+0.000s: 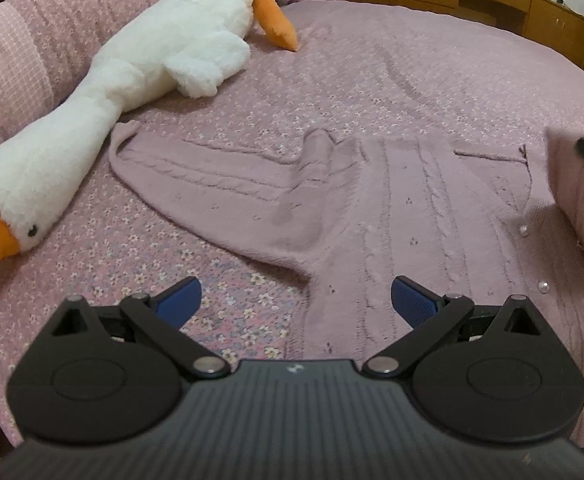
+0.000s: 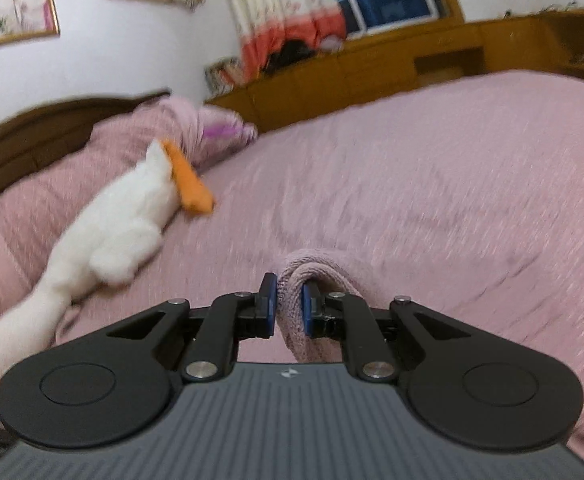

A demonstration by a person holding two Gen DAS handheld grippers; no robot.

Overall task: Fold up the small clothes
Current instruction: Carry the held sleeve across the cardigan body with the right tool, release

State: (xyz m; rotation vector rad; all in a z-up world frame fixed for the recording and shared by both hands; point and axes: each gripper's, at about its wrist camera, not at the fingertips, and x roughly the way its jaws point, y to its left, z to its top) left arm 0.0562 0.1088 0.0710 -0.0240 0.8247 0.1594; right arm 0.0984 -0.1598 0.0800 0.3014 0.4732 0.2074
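A small pink knitted cardigan (image 1: 392,208) with pearl buttons lies spread on the bed, one sleeve (image 1: 195,176) stretched out to the left. My left gripper (image 1: 296,300) is open and empty, hovering just above the cardigan's lower hem. My right gripper (image 2: 288,304) is shut on a fold of the cardigan (image 2: 312,276) and holds it lifted above the bed. That lifted part (image 1: 576,200), with a black fingertip on it, shows at the right edge of the left wrist view.
A big white plush goose (image 1: 131,92) with orange beak and feet lies along the left of the pink floral bedspread (image 1: 412,64); it also shows in the right wrist view (image 2: 107,240). Pillows (image 2: 179,128) and a dark headboard (image 2: 31,124) stand behind. Wooden cabinets (image 2: 372,72) line the far side.
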